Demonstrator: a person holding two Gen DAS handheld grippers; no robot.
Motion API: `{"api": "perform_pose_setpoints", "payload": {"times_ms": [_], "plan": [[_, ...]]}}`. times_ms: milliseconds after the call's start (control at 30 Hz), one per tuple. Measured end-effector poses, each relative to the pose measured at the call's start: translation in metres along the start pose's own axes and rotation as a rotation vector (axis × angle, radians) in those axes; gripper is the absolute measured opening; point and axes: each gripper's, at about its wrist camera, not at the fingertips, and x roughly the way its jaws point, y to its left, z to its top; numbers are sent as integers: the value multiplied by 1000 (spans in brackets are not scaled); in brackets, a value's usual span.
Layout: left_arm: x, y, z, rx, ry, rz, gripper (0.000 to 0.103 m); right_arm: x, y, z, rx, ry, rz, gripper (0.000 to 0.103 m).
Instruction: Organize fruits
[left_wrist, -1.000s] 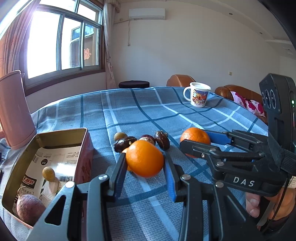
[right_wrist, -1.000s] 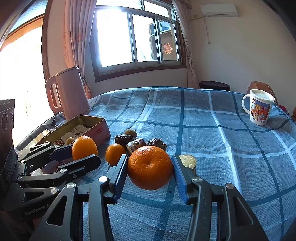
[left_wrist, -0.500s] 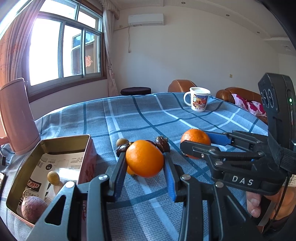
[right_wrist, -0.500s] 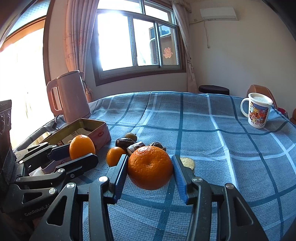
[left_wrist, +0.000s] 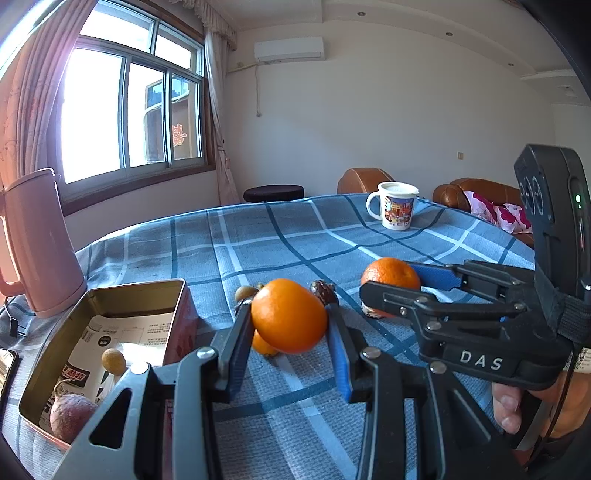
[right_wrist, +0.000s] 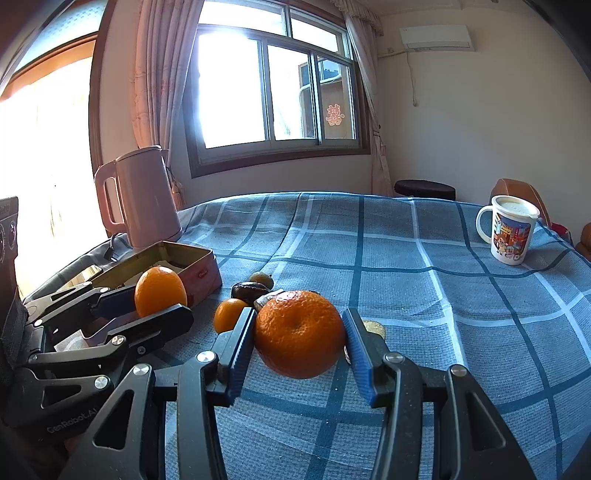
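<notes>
The left tool (left_wrist: 288, 334) is clamped on a smooth orange (left_wrist: 289, 320), held clear above the blue plaid tablecloth (left_wrist: 266, 236) that covers the table. The right tool (right_wrist: 299, 345) is clamped on a dimpled mandarin (right_wrist: 300, 334), its blue pads pressing both sides of the fruit, which also hangs above the cloth. In the left wrist view the right tool shows from the side, with the person's fingers (left_wrist: 508, 408) on its handle.

An open metal tin (left_wrist: 110, 295) sits near the left edge of the table, just beside the left tool. Inside it lie a reddish-purple fruit (left_wrist: 72, 419) in the near corner and a small yellowish fruit (left_wrist: 113, 361) on the printed paper lining. A pink electric kettle (right_wrist: 142, 199) stands behind the tin, close to the table's far left edge.

On the cloth between the two tools a small cluster of fruit remains: a small orange (right_wrist: 229, 314), a dark brown fruit (right_wrist: 249, 290), a small greenish-brown fruit (right_wrist: 261, 278), and one more dark piece partly hidden behind the mandarin. A flat yellowish piece (right_wrist: 373, 328) lies just behind the right tool's right finger; what it is I cannot tell.

A white printed mug (right_wrist: 511, 230) with a lid stands well apart from the fruit, near the far right edge of the table.
</notes>
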Motion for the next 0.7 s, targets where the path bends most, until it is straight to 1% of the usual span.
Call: {"api": "perform_pose_setpoints", "payload": {"times_ms": [700], "plan": [[-8, 2, -1, 4, -48, 9, 40, -9, 2, -2, -13, -54, -13, 50]]}}
